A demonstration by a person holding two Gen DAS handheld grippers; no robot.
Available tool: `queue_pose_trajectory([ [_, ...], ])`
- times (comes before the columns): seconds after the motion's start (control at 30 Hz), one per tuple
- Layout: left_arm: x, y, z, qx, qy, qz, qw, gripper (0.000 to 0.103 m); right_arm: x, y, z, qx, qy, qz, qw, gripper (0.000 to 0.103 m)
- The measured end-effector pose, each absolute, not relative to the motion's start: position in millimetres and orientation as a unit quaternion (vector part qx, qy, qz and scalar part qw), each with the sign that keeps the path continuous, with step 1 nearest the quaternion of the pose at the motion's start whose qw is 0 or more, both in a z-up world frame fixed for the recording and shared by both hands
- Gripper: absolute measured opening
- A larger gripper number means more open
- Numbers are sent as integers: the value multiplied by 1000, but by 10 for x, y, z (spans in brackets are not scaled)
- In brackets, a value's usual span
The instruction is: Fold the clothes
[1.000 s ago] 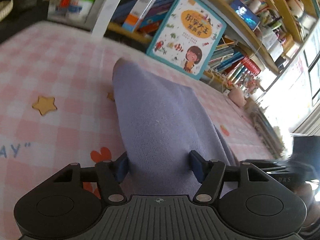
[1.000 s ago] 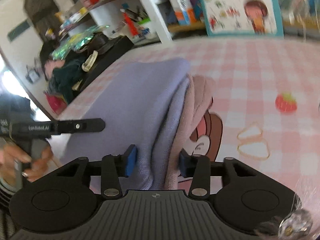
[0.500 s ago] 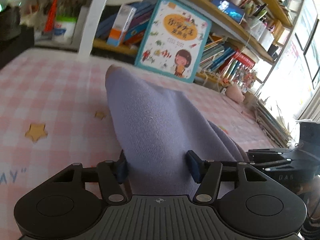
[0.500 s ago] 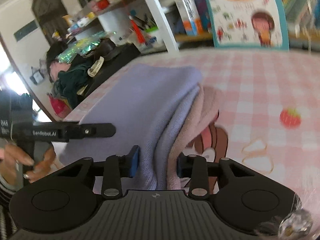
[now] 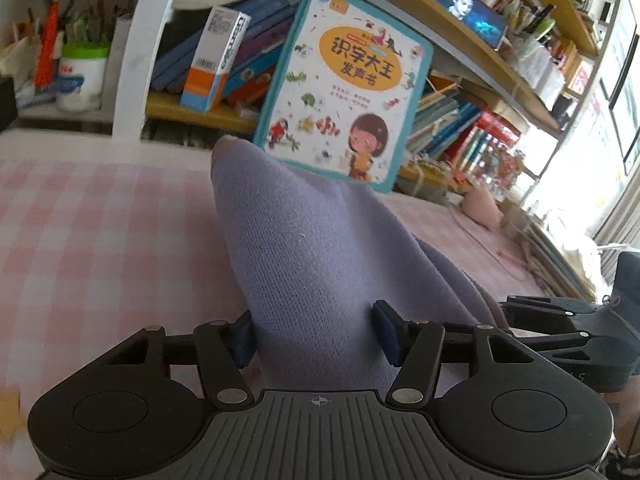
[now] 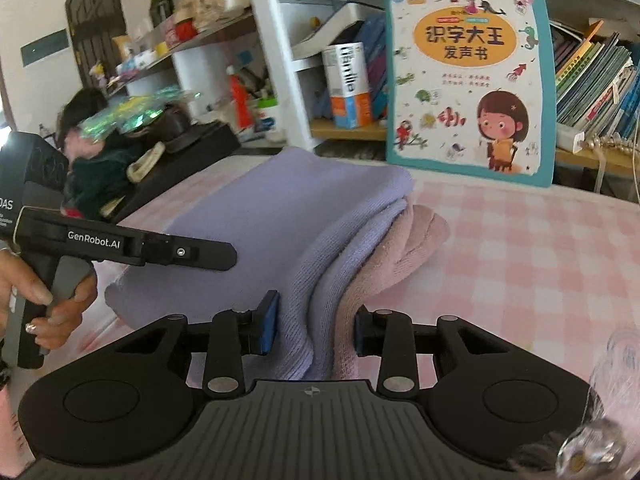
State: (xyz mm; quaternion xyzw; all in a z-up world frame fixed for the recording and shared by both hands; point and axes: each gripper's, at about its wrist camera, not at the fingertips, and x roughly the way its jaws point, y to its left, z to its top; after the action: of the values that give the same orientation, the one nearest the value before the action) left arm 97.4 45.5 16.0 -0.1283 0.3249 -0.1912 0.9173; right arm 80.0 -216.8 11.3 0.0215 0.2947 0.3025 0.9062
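Observation:
A folded lavender knit garment (image 5: 316, 256) with a pink layer (image 6: 404, 248) under it lies over the pink checked cloth (image 5: 100, 232). My left gripper (image 5: 314, 334) is shut on the near edge of the lavender garment. My right gripper (image 6: 316, 330) is shut on the stacked lavender and pink edge (image 6: 320, 280). Each gripper shows in the other's view: the left one at the left of the right wrist view (image 6: 132, 246), the right one at the right of the left wrist view (image 5: 568, 328).
A large children's book (image 5: 344, 92) leans against shelves full of books (image 5: 452, 128) at the far edge of the surface. A boxed item (image 6: 348, 84) stands on the shelf. Clutter and dark bags (image 6: 132, 148) lie at the left.
Both grippers have tilted up and moved toward the shelves with the garment still held. The bookshelf and book now fill more of both views.

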Motion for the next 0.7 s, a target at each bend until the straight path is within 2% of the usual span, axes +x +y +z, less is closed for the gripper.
queue_pose_trajectory([
  [0.33, 1796, 274, 139, -96, 295, -174, 934, 58, 1681, -2287, 21, 24, 277, 271, 922, 32],
  [0.7, 2061, 412, -138, -187, 296, -168, 922, 62, 1983, -2511, -154, 106, 276, 261, 919, 37],
])
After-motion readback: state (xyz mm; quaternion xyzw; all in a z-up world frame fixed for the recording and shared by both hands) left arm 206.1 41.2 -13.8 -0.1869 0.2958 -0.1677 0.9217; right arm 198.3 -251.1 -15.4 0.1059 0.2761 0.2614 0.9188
